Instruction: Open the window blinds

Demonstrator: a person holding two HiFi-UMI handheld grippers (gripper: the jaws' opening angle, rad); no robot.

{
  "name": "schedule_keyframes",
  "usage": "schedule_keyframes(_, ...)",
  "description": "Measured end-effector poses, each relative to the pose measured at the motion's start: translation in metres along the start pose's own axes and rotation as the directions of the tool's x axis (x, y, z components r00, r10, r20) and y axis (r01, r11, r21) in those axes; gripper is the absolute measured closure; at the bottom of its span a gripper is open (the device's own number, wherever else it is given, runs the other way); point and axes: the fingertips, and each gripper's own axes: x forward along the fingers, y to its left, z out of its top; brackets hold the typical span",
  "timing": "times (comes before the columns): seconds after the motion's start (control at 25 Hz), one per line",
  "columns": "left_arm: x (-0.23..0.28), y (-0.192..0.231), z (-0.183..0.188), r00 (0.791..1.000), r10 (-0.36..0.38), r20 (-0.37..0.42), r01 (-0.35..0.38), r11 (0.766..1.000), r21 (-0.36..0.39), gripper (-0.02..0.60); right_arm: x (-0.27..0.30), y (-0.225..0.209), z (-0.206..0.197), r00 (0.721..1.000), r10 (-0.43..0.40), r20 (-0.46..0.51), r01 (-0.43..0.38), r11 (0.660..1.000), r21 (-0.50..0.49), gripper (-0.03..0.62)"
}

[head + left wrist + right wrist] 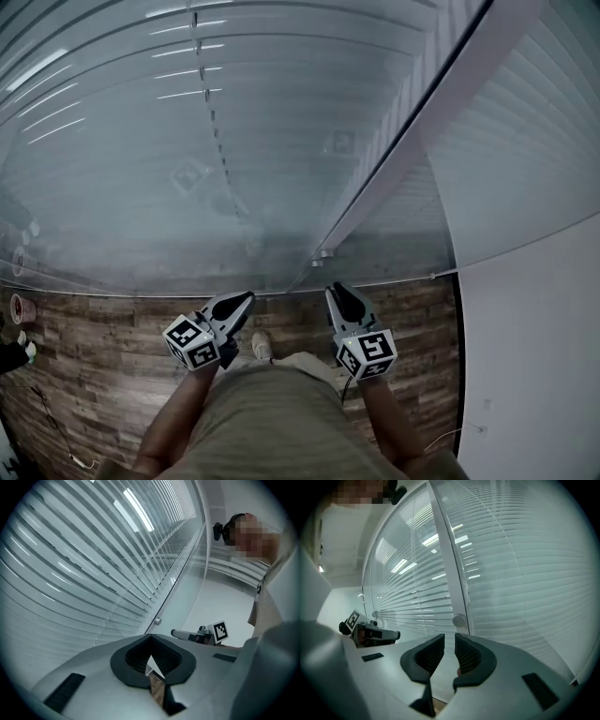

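Ahead of me stands a tall glass pane (141,169), hazy and grey-blue; ceiling strip lights (183,73) show as pale streaks mirrored high in it; a white frame post (417,141) slants along its right edge, ending at a small round fitting (323,253) near the floor; under me lies a wood-plank floor (94,375) in mixed browns; a plain white wall (534,356) closes my right; a thin cable (56,427) trails over the planks at far left.
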Motion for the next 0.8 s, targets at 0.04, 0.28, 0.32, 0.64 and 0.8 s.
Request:
schedule_keyframes(0.04,-0.001,0.002,0.001,1.0,-0.005,-0.003,0.005,1.0,-0.001,0.568,0.002,0.0,-0.001,1.0,-0.007,0.0,0.007,1.0,0.001,0.537)
schedule_keyframes(0.28,-0.004,0.013,0.004,1.0,-0.024,-0.018,0.024,1.0,-0.006,0.569,0.01,0.0,-0.004,1.0,-0.031,-0.001,0.031,1.0,0.001,0.537)
schedule_keyframes(0.32,-0.005,0.014,0.004,0.999,-0.025,-0.022,0.025,1.0,-0.004,0.569,0.011,0.0,-0.004,0.999,-0.032,-0.002,0.032,0.999,-0.001,0.537)
schedule_keyframes(0.64,0.005,0.01,0.001,0.998,-0.046,-0.035,0.046,0.999,0.001,0.569,0.02,-0.007,-0.005,1.0,-0.006,-0.013,0.006,1.0,-0.002,0.537)
schedule_keyframes(0.8,0.017,-0.001,0.002,0.999,-0.031,-0.036,0.032,0.999,0.029,0.569,0.024,-0.017,-0.008,0.999,0.021,-0.03,-0.021,1.0,-0.005,0.537)
